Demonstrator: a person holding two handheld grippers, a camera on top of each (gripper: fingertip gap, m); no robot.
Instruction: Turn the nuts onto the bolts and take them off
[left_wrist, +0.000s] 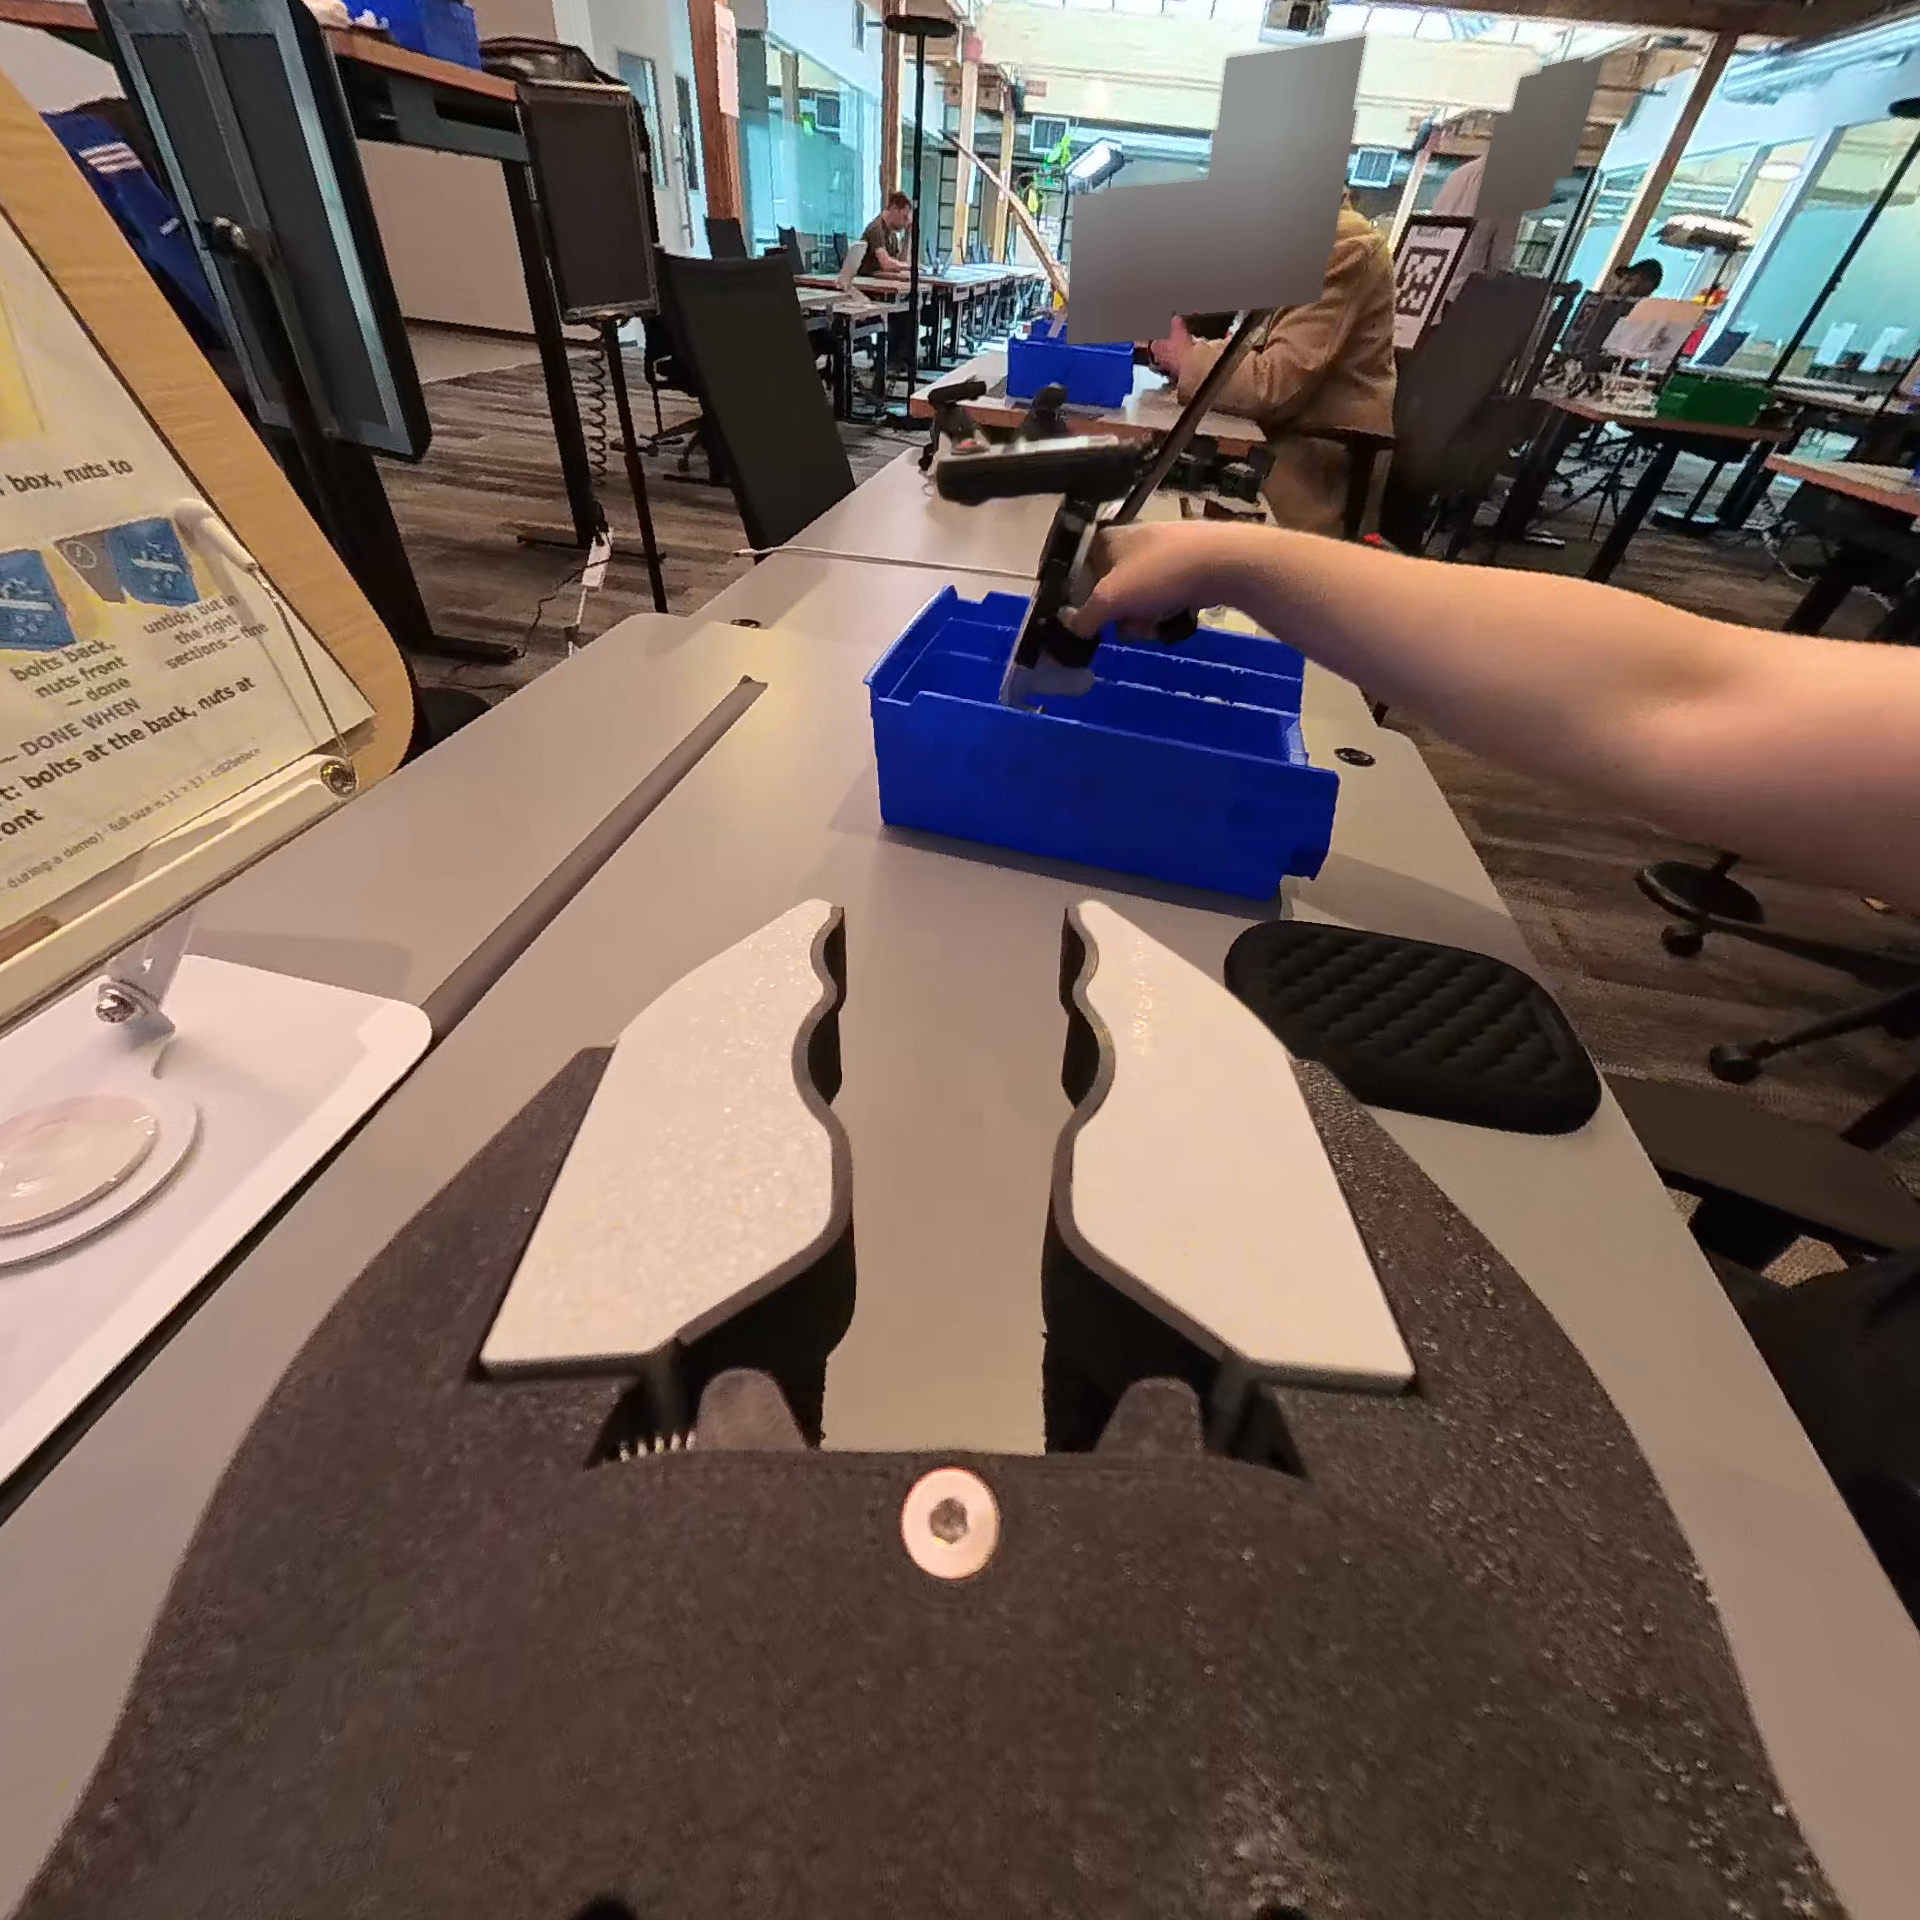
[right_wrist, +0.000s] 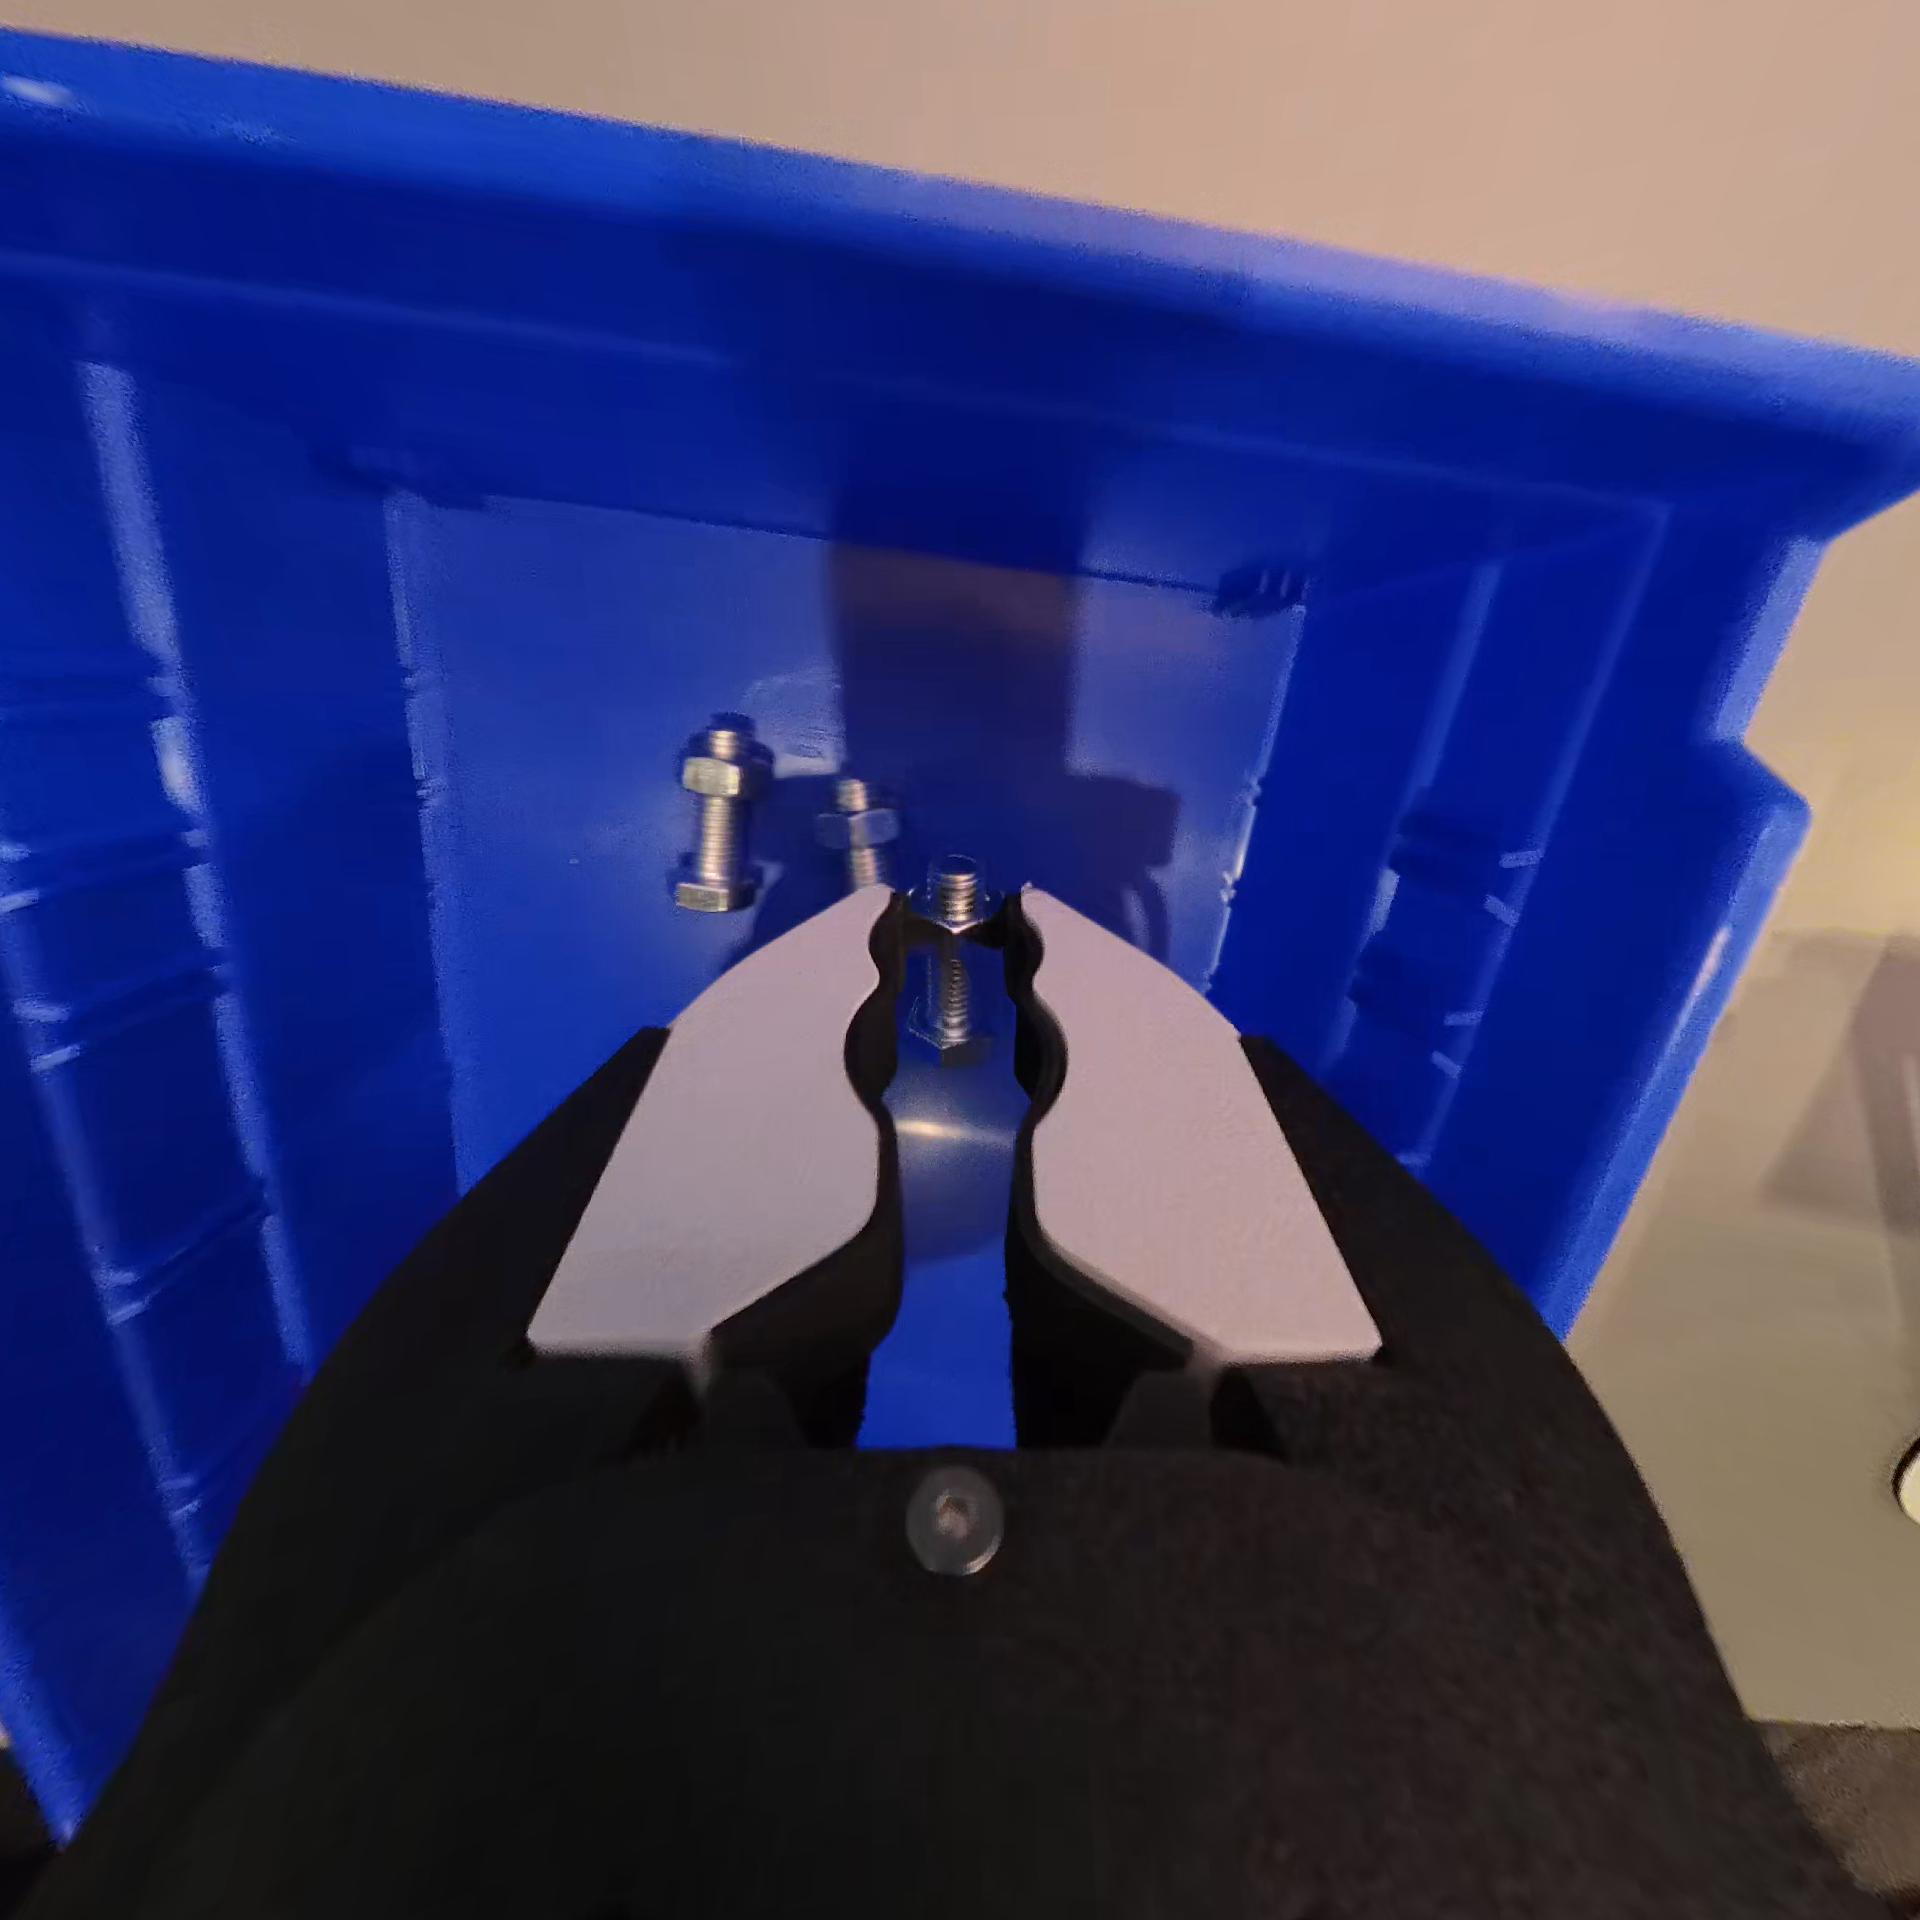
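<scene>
A blue bin (left_wrist: 1091, 800) stands on the grey table (left_wrist: 644, 831) ahead of my left gripper (left_wrist: 951, 935), which is open and empty, low over the table. A hand (left_wrist: 1153, 582) holds my right gripper (left_wrist: 1044, 670) down inside the bin. In the right wrist view my right gripper (right_wrist: 956, 909) is shut on the nut (right_wrist: 951, 920) of a silver bolt (right_wrist: 948, 997) in a compartment of the bin (right_wrist: 623, 436). Two more bolts with nuts on them (right_wrist: 717, 810) (right_wrist: 858, 831) lie on the bin floor just beyond, to the left.
A sign on a white stand (left_wrist: 135, 644) is at the left. A black ribbed pad (left_wrist: 1413, 1023) lies at the table's right edge. A slot (left_wrist: 613, 842) runs along the table. Another blue bin (left_wrist: 1070, 369), desks, chairs and people are farther back. Some 50 cm of space lies between my two pairs of fingers.
</scene>
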